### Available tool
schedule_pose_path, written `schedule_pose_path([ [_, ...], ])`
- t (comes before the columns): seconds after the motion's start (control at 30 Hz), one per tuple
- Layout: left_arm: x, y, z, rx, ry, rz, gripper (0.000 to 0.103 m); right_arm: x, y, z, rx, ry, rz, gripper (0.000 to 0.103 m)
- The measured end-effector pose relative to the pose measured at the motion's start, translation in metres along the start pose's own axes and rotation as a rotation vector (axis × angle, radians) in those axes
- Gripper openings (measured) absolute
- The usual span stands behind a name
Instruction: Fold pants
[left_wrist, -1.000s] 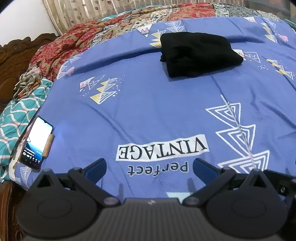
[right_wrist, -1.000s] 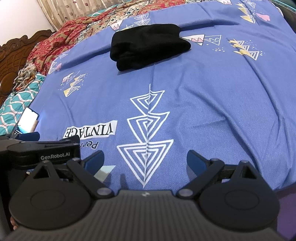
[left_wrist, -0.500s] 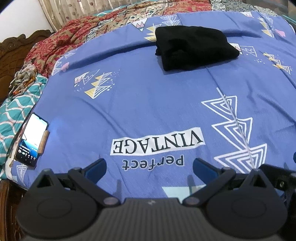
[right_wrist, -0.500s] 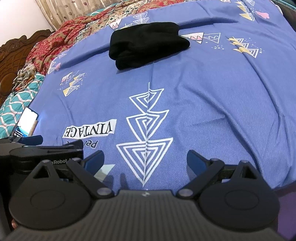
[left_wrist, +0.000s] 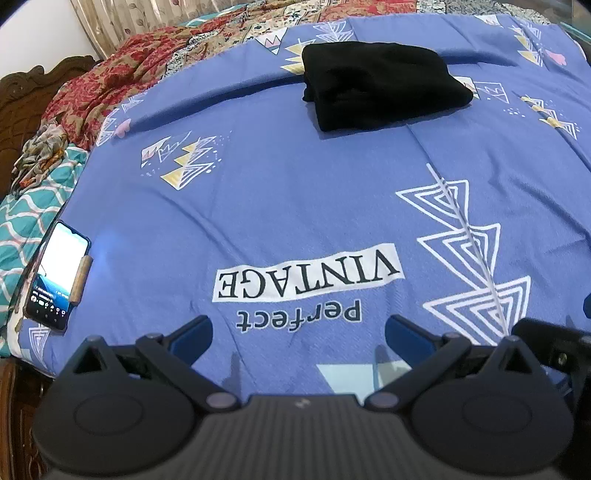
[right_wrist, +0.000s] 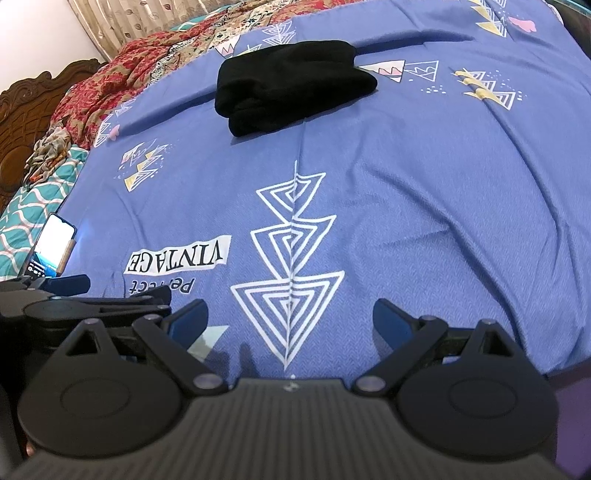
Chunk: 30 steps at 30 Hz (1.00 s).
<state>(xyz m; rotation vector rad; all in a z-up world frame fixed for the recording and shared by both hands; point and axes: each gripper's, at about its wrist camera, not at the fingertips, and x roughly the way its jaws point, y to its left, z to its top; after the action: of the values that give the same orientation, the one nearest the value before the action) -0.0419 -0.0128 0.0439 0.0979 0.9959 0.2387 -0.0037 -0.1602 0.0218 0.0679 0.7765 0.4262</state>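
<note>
Hovering my left gripper (left_wrist: 297, 338) and right gripper (right_wrist: 290, 319) over the near bed (left_wrist: 295, 206), both spread wide, empty; black pants (left_wrist: 380, 88) sit folded far off.

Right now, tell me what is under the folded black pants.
The black pants lie folded on the blue printed bedsheet, partly over a yellow triangle print at their far left corner. Whatever sheet pattern sits directly beneath them is covered.
</note>
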Motion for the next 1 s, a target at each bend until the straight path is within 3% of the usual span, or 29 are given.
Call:
schedule_pose_path([
  [1.0,-0.0012,-0.0001,0.0016,-0.007,-0.002,0.000,0.103,0.0000,-0.0014,0.0007,-0.001,0.004,0.002,0.097],
])
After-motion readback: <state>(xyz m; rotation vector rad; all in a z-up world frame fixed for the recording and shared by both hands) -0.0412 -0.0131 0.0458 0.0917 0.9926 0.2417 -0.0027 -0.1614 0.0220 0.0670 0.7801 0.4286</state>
